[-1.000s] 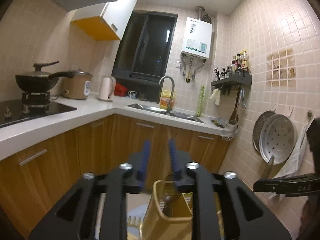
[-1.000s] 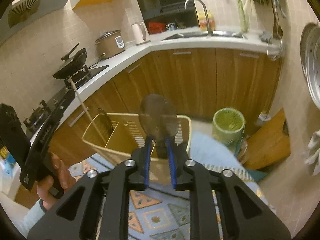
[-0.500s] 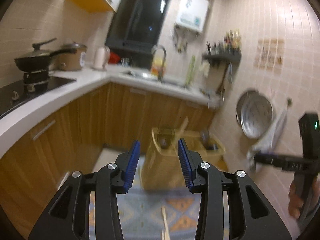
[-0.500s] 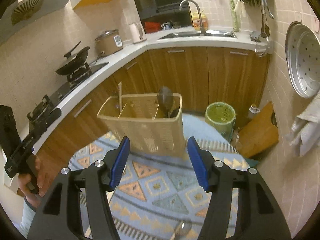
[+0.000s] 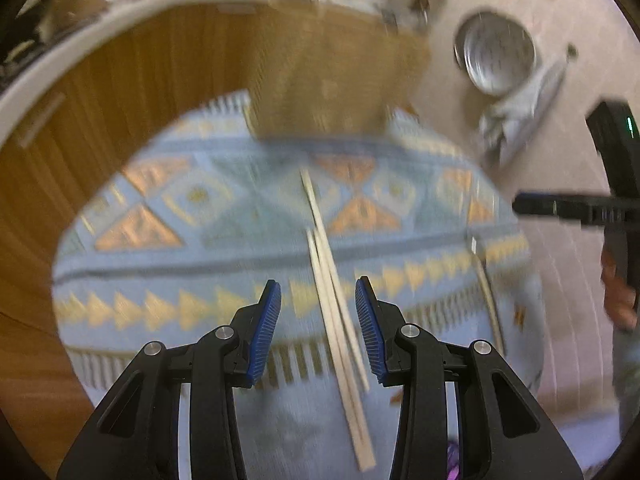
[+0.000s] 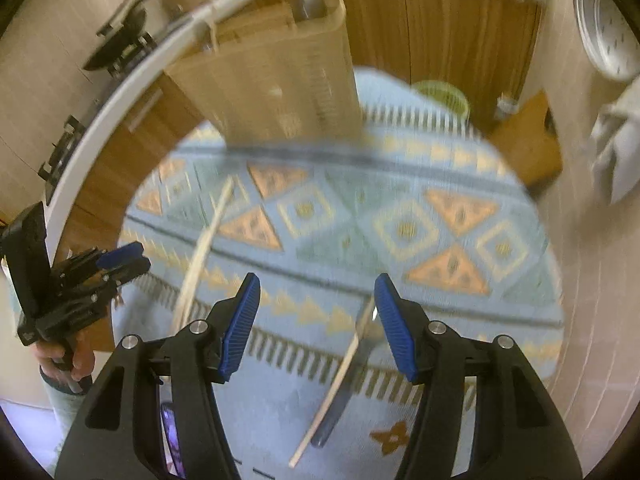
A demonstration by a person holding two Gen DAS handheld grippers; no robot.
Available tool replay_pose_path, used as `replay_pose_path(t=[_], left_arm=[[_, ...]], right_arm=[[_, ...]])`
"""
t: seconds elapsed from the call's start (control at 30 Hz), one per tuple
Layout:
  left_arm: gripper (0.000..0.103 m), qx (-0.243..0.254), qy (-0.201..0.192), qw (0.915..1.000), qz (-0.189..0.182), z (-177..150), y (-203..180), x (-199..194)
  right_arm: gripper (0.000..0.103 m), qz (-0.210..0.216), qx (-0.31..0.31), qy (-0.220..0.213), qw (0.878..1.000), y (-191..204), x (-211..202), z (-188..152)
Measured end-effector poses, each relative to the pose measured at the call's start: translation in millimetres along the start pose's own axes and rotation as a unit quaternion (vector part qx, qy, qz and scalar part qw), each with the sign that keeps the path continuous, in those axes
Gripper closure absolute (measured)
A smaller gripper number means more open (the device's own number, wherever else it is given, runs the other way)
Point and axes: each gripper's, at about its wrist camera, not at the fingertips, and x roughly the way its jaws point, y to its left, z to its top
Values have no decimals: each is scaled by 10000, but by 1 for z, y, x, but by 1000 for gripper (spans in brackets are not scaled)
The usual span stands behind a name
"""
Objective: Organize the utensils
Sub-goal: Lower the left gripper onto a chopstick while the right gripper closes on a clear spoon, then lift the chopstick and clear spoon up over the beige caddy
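Note:
My left gripper is open and empty, pointing down at wooden chopsticks that lie on the patterned blue rug, between its jaws in the view. My right gripper is open and empty above another chopstick and a dark-handled metal utensil on the rug. More chopsticks lie to its left. The beige utensil basket stands at the rug's far edge, also in the left wrist view, blurred. Utensils stick out of its top.
Wooden cabinets under a white counter curve around the rug. A green bin and a wooden board stand at the right wall. A metal steamer tray and a cloth hang there.
Both grippers have tilted down from the basket toward the rug. The right gripper, shut on a spoon one second ago, let it go in the basket and stays open. The left gripper opened.

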Motion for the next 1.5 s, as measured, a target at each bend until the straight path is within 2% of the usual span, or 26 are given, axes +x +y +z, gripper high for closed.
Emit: replay_pose_path(t=[0.03,0.13,0.2,0.33,0.43,0.7,0.77,0.83,0.87,0.97,1.1,1.13,1.17,1.3,1.37,1.5], left_arm=[[66,87,198,9998,-34,-6,-2,7],[66,238,394,9989,133,-15,-8,20],[72,280,492,9983,110,-20,-9,26],[74,393,488,9976,285,-21,-14,29],[81,495,484,9964,491,-18,-19,33],[78,918,588,9877,1124,-6,-43,48],[77,955,628,9868,1144,-4,-44,48],[83,1011,633,9850,1245,-2,-43,50],[89,1009,626,9846,1282,-1,-42,50],[91,856,603,9876,1173,3,-35,49],[92,794,437,9870,1329,4,-38,52],[92,772,413,9871,1343,4,-38,52],[92,713,372,9878,1331,4,-37,51],[92,521,265,9892,1344,11,-27,52],[92,463,228,9887,1409,13,-23,53],[92,316,165,9897,1384,14,-12,49]], right_arm=[[50,16,59,81,9999,-3,5,-3],[56,79,149,214,9996,-7,12,-7],[56,85,142,227,9996,-9,12,-10],[57,86,53,247,9996,-6,12,-13],[57,94,37,284,9995,-8,13,-14],[57,144,226,414,9988,-19,21,-16],[57,158,258,441,9986,-23,22,-16],[57,134,242,451,9986,-25,22,-18],[57,124,226,458,9986,-25,23,-18],[57,73,186,528,9984,-27,26,-19],[57,-66,63,733,9973,-26,34,-25],[58,-83,52,777,9969,-26,36,-26],[67,-128,31,841,9964,-27,39,-28],[74,-238,39,969,9950,-31,45,-35],[81,-253,55,1022,9944,-33,48,-37],[82,-149,195,1094,9937,-34,56,-38]])
